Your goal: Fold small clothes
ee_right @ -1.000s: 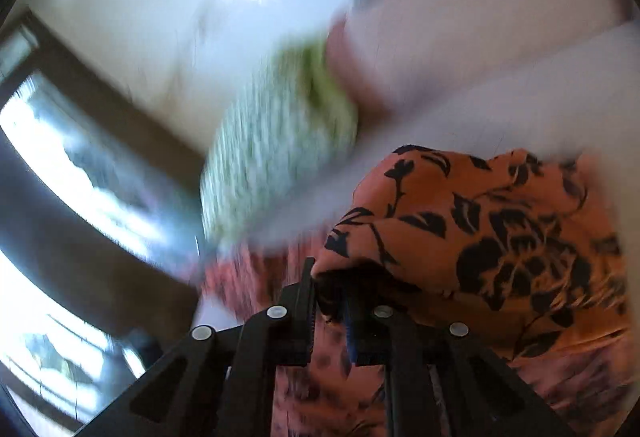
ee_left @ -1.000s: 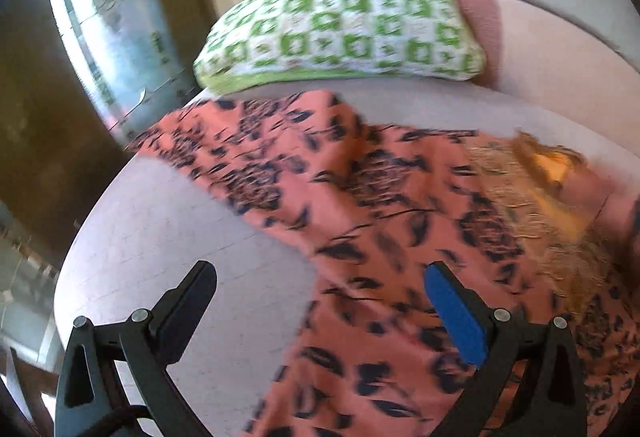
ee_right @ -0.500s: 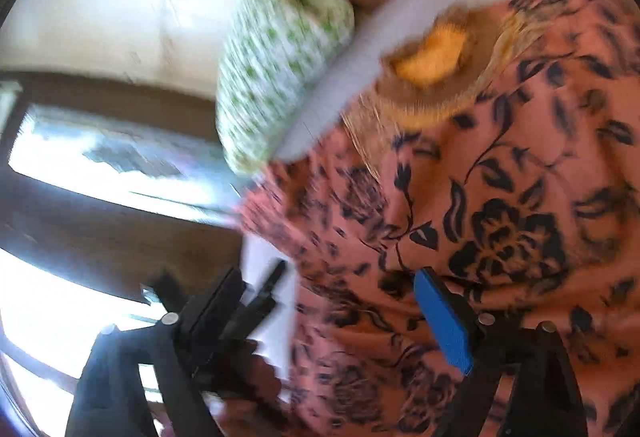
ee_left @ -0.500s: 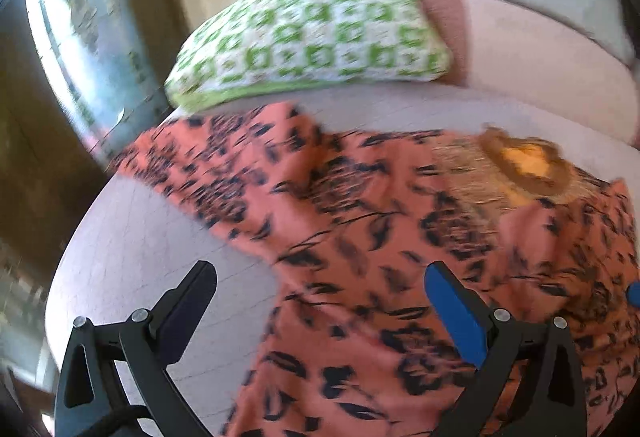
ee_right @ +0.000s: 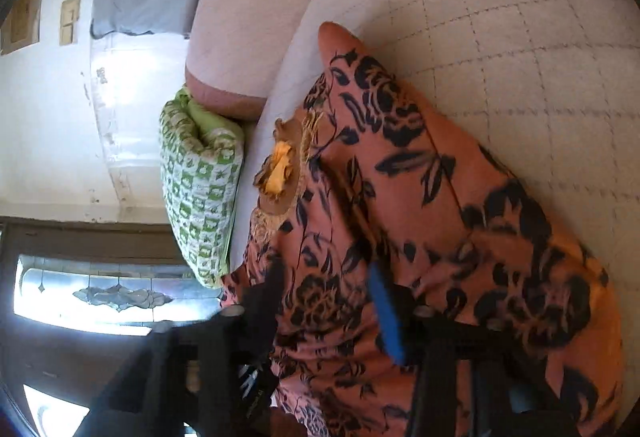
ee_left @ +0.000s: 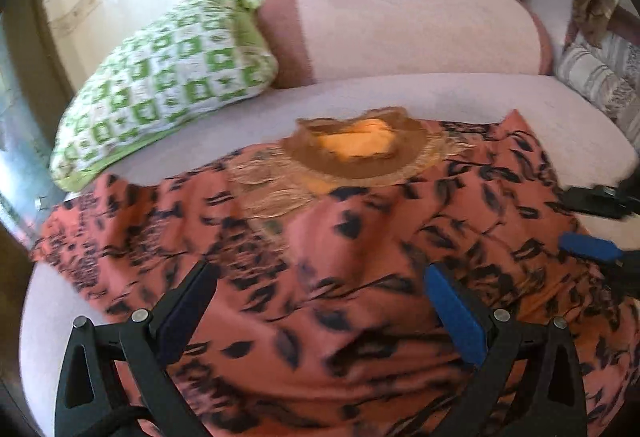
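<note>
An orange-pink garment point(ee_left: 360, 237) with a black flower print lies spread on the pale quilted bed point(ee_right: 500, 17). Its gold-embroidered neckline point(ee_left: 356, 145) points toward the pillows. My left gripper point(ee_left: 318, 273) hovers open over the garment's middle, with nothing pinched. My right gripper point(ee_right: 328, 277) is rolled onto its side low over the garment point(ee_right: 420, 197) near its right edge. Its jaws are closing, with printed cloth lying between the fingers, and the pads do not press on it. In the left wrist view the right gripper point(ee_left: 592, 223) shows at the right edge.
A green-and-white checked pillow point(ee_left: 160, 77) and a pink bolster point(ee_left: 400, 33) lie behind the garment. A striped cushion point(ee_left: 592, 77) sits at the far right. A leaded-glass window point(ee_right: 100, 293) is on the pillow side. Bare quilt point(ee_left: 560, 117) lies right of the garment.
My right gripper let go of the fold it was pinching, opened wide, rolled sideways and sank toward the cloth, then narrowed. My left gripper slid right over the garment, staying open.
</note>
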A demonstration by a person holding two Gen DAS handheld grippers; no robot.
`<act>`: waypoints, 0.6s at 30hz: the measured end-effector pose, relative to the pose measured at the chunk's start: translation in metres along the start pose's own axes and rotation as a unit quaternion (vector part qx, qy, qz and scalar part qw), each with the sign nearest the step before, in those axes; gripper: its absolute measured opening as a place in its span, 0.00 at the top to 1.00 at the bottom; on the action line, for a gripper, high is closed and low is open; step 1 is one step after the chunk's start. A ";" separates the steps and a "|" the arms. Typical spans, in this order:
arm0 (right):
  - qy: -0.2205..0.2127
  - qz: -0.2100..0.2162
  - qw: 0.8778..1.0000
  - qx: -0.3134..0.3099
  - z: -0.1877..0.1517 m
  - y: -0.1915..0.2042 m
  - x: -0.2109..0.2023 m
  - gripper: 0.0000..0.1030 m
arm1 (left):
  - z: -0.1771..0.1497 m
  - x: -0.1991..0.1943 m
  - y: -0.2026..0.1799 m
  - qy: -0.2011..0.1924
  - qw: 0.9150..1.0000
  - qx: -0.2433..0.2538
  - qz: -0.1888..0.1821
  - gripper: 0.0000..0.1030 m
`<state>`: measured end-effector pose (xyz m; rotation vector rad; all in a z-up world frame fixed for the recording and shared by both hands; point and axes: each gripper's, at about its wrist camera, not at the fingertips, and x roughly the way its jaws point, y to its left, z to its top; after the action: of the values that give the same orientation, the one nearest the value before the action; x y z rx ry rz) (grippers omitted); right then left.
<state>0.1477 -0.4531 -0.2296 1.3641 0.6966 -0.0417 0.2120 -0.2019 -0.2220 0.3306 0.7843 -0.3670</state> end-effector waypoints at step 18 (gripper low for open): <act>0.073 -0.064 0.990 -0.099 0.012 0.020 0.060 0.86 | -0.015 -0.002 -0.002 0.018 0.999 0.025 -0.026 0.12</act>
<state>0.2091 -0.4372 -0.2407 1.1389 0.8862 0.0254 0.2005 -0.1971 -0.2314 0.3647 0.8215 -0.4302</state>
